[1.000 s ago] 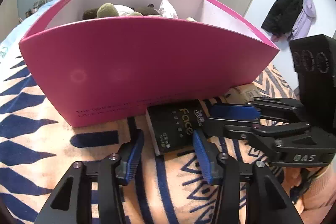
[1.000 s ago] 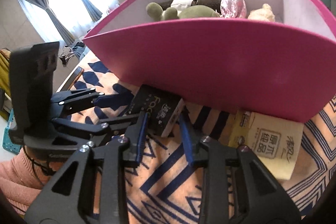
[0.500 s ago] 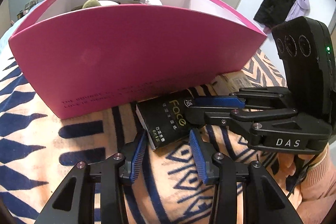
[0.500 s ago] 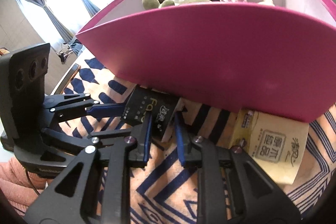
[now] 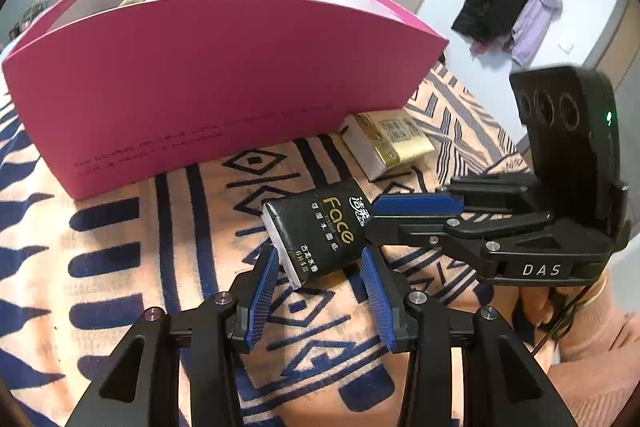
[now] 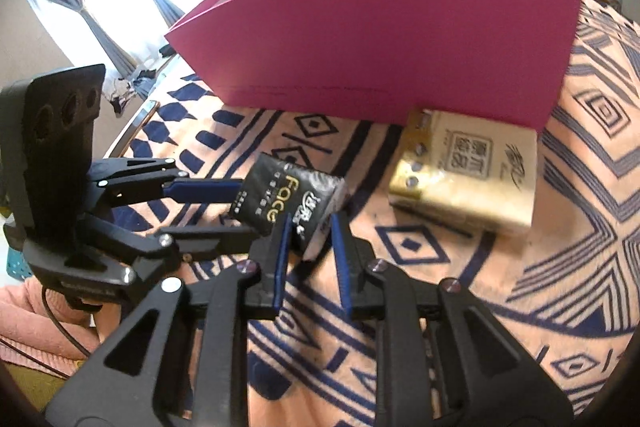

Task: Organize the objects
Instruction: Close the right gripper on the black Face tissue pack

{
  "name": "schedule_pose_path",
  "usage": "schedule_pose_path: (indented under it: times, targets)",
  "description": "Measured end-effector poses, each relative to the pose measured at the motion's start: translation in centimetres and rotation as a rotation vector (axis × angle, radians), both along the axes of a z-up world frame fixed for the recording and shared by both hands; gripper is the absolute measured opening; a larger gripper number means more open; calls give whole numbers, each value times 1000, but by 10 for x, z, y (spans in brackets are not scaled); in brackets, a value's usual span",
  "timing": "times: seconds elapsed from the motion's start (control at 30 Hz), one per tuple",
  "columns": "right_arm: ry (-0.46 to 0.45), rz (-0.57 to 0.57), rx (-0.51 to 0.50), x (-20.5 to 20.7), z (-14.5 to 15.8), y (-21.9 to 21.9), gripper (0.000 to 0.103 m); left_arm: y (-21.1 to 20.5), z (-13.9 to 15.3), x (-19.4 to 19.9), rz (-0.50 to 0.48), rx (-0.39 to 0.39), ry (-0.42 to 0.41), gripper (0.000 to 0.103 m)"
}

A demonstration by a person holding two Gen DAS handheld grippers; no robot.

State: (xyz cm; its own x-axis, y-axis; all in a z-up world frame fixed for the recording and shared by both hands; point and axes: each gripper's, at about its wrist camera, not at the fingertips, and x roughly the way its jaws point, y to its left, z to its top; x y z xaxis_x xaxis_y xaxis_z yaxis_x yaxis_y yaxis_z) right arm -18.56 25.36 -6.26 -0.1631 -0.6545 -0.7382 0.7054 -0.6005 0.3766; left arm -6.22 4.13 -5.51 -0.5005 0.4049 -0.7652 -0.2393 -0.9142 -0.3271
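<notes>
Bed [image 5: 100,267], patterned blanket, carries everything. Pink box [image 5: 208,75] stands upright at the far side, open top, soft toys partly visible inside; likely destination for loose items.

Yellow tissue pack [image 6: 472,175] lies flat, touching the box's front wall near its right corner. Not yet handled.

Black tissue pack [image 5: 320,235] sits tilted, clear of the box, between both tools. Right gripper [image 6: 308,239]: fingers narrow, clamped on the pack's near end. Left gripper [image 5: 316,287]: fingers set wide either side of the pack's corner; contact looks absent, though the angle makes this uncertain. Probable reason: right lifts, left steadies or waits for a handover.

Obstacle: the box's tall front wall stands between pack and interior; the pack must clear the rim. Coats [image 5: 508,11] hang on the far wall, irrelevant.
</notes>
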Motion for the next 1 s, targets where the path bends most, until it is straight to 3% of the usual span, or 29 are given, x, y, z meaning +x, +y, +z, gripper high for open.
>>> schedule_pose_path:
  times: [0.3, 1.0]
  targets:
    - [-49, -31, -70, -5, -3, 3, 24, -14, -4, -2, 18, -6, -12, 38]
    - [-48, -48, -72, -7, -5, 2, 29, -6, -2, 0, 24, -10, -4, 38]
